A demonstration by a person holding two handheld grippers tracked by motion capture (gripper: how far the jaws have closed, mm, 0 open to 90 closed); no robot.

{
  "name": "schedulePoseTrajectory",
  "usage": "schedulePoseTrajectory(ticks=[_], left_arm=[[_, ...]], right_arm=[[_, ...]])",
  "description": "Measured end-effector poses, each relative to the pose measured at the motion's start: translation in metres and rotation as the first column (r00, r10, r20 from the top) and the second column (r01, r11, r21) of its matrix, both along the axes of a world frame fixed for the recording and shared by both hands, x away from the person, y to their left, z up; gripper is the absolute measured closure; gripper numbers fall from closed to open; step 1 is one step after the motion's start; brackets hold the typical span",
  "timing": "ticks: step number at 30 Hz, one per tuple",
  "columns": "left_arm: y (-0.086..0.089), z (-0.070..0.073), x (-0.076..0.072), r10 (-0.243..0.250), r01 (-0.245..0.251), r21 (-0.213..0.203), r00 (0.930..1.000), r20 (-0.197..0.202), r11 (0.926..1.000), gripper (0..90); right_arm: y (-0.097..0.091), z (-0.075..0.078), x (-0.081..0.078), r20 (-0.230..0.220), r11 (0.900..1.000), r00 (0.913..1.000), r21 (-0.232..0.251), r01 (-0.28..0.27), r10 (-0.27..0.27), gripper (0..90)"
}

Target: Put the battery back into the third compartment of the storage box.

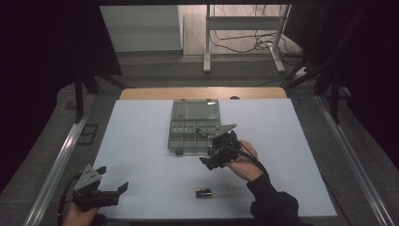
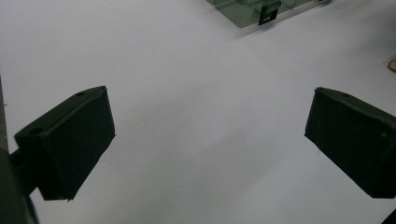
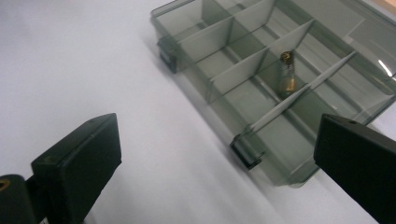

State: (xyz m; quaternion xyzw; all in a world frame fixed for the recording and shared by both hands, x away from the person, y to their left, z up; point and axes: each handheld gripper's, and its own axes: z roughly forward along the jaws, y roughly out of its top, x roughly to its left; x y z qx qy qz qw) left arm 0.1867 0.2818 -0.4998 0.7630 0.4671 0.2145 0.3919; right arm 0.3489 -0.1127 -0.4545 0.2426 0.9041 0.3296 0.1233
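A smoky clear compartment box (image 1: 181, 141) lies open mid-table with its lid flat behind it. One battery (image 1: 202, 132) rests in a compartment on its right side, seen close in the right gripper view as a brass-tipped battery (image 3: 286, 77). A second battery (image 1: 203, 192) lies loose on the white board near the front edge. My right gripper (image 1: 210, 149) hovers just in front of the box's right corner (image 3: 275, 170), open, nothing between its jaws (image 3: 219, 158). My left gripper (image 1: 113, 179) stays at the front left, open and empty (image 2: 208, 140), with the box's corner (image 2: 247, 11) far ahead.
The white board (image 1: 141, 141) lies on a wooden table whose far edge (image 1: 202, 93) shows behind it. Metal rails (image 1: 61, 155) run along both sides. A desk frame and floor cables (image 1: 244, 42) are beyond the table.
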Motion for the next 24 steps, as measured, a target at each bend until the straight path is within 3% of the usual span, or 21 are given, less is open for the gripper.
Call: schedulePoseTrajectory(ticks=[5, 10, 17, 24], left_arm=[[0.000, 0.000, 0.000, 0.002, -0.002, -0.003, 1.0000, 0.001, 1.0000, 1.8], [0.000, 0.000, 0.000, 0.003, -0.003, -0.003, 1.0000, 0.001, 1.0000, 1.7], [0.000, 0.000, 0.000, 0.004, -0.004, -0.004, 1.0000, 0.001, 1.0000, 1.6], [0.000, 0.000, 0.000, 0.003, -0.003, -0.002, 1.0000, 0.003, 1.0000, 1.5]], right_arm=[[-0.005, 0.000, -0.011, -0.012, 0.9996, 0.9999, 0.027, -0.002, 0.002, 1.5], [-0.008, -0.001, -0.021, -0.059, 0.9996, 0.9983, 0.028, -0.001, 0.003, 1.1], [-0.010, -0.008, -0.037, -0.065, 0.9995, 0.9978, -0.025, -0.017, 0.015, 0.3], [-0.008, -0.021, -0.044, -0.125, 0.9978, 0.9917, -0.064, 0.019, -0.027, 2.7]])
